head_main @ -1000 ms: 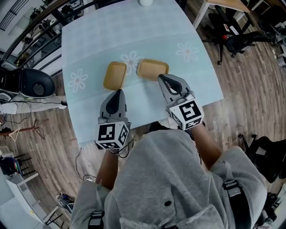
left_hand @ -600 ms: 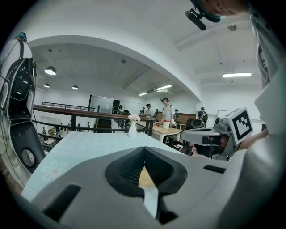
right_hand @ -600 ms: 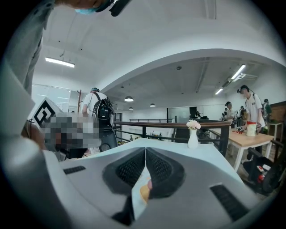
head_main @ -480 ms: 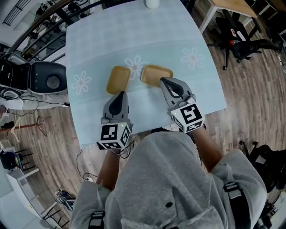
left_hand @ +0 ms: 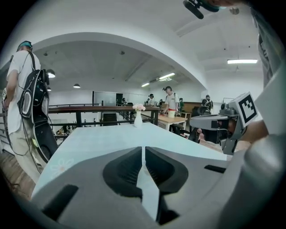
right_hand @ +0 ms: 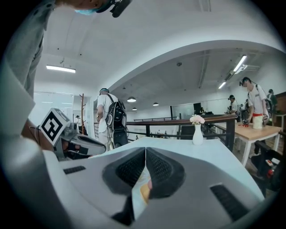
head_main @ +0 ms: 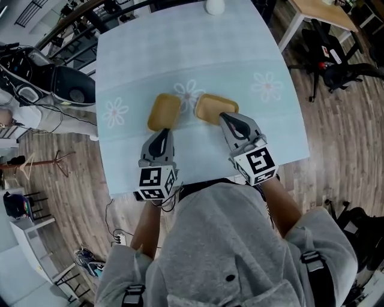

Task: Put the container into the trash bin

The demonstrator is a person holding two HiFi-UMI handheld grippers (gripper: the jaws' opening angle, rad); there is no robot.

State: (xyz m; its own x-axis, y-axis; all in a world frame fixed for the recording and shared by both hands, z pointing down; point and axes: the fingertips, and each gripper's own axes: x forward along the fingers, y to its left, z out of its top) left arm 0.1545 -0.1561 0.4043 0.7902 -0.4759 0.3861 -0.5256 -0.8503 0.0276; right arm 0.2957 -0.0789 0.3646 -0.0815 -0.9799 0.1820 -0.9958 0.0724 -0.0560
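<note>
A: What's around the grippers? Anything in the way?
B: Nearest is the wearer's grey hoodie (head_main: 228, 240), which covers the table's near edge in the head view. Left gripper (head_main: 161, 134): jaws together, nothing between them, tip just short of the left container (head_main: 164, 111). Right gripper (head_main: 225, 117): jaws together too and empty, tip over the near rim of the right container (head_main: 213, 107). Nothing stands between grippers and containers.
A: Where do the containers sit?
B: Side by side mid-table (head_main: 138, 54), apart, flanking a daisy print (head_main: 190, 91). Beyond them is bare cloth (head_main: 240, 48), then a white vase (head_main: 215, 6) at the far edge. A black bin (head_main: 73, 93) is on the floor (head_main: 336, 150) off the table's left side, well apart from both. Office chairs (head_main: 336, 66) and a wooden desk (head_main: 324, 13) are to the right.
A: What's hidden or hard to read?
B: The vase is cut off by the frame top. In the left gripper view the containers are hidden behind the gripper's own body. The right gripper view shows only a tan sliver through the gap under the pads (right_hand: 129, 167). I can't make out the bin's inside. A person with a backpack (left_hand: 22, 89) stands by the rail (left_hand: 103, 107), partly cropped.
A: Materials?
B: Containers: tan, matte, shallow rounded-rectangle trays. Cloth: pale blue, faint check, white daisies. Pads: dark and ribbed. Gripper bodies: grey plastic. Floor: wood plank.
</note>
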